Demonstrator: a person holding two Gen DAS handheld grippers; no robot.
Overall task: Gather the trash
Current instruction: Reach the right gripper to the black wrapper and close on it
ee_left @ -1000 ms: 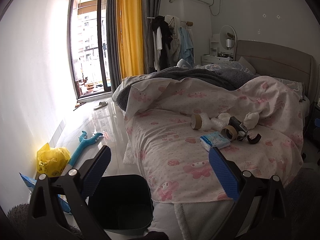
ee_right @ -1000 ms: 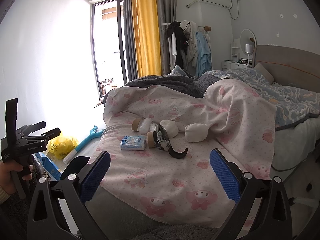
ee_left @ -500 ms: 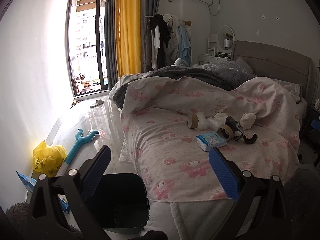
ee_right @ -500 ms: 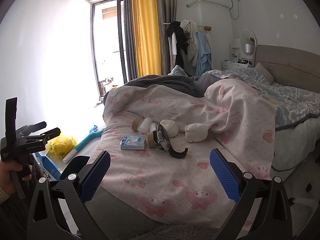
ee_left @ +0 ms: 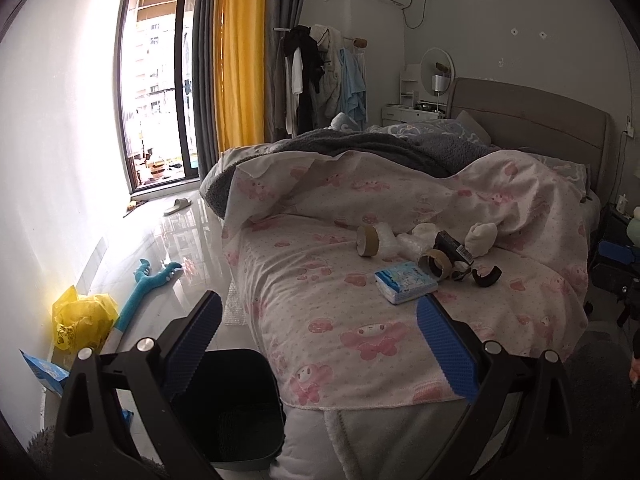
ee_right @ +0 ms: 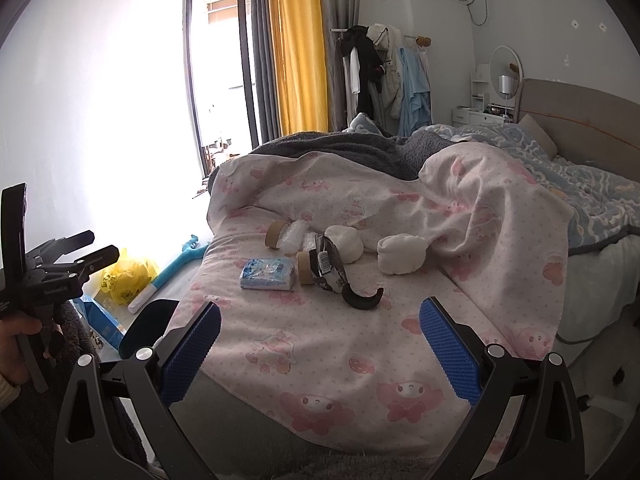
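1. At the foot of the bed, the left gripper (ee_left: 318, 344) is held with its jaws spread wide and nothing between them; the right gripper (ee_right: 320, 350) is likewise held wide and empty over the pink blanket (ee_right: 320, 344).
2. Just beside the bed, on the floor, a dark bin (ee_left: 236, 408) is seen below the left gripper; what it contains cannot be told.
3. Further up the blanket, the trash is gathered in one cluster: a tissue pack (ee_right: 269, 273), two tape rolls (ee_right: 305, 267), a curved black piece (ee_right: 362, 300), a dark wrapper (ee_right: 329, 266), bubble wrap (ee_right: 291, 237) and white wads (ee_right: 402, 259).
4. By the wall, a yellow bag (ee_left: 80, 316) is seen on the floor.
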